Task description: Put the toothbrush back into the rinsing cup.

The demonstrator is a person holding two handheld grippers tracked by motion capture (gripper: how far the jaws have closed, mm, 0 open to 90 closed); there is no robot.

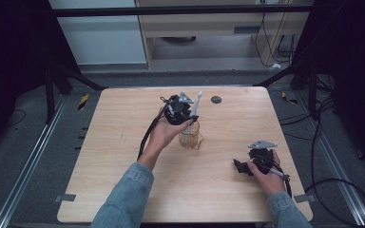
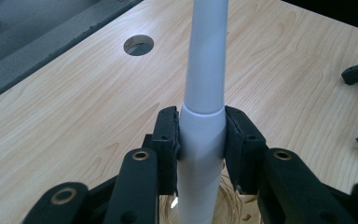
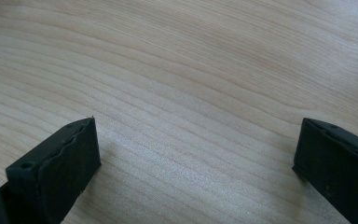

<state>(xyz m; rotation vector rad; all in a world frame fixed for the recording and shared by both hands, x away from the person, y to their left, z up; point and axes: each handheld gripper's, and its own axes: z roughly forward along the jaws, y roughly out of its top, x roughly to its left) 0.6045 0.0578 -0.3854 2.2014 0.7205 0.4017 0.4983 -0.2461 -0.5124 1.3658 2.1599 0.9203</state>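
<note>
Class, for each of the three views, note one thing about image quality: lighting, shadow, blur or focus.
High view: dark surroundings, the table evenly lit, small things soft and low in detail. Left gripper view: the white handle held in the left tongs is bright, its top edge slightly soft; the glass cup below glints. Right gripper view: the wood grain is sharp, and a soft shadow lies beside the right tongs.

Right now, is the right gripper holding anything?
No, the right gripper is open, its jaws wide apart over bare table.
</note>
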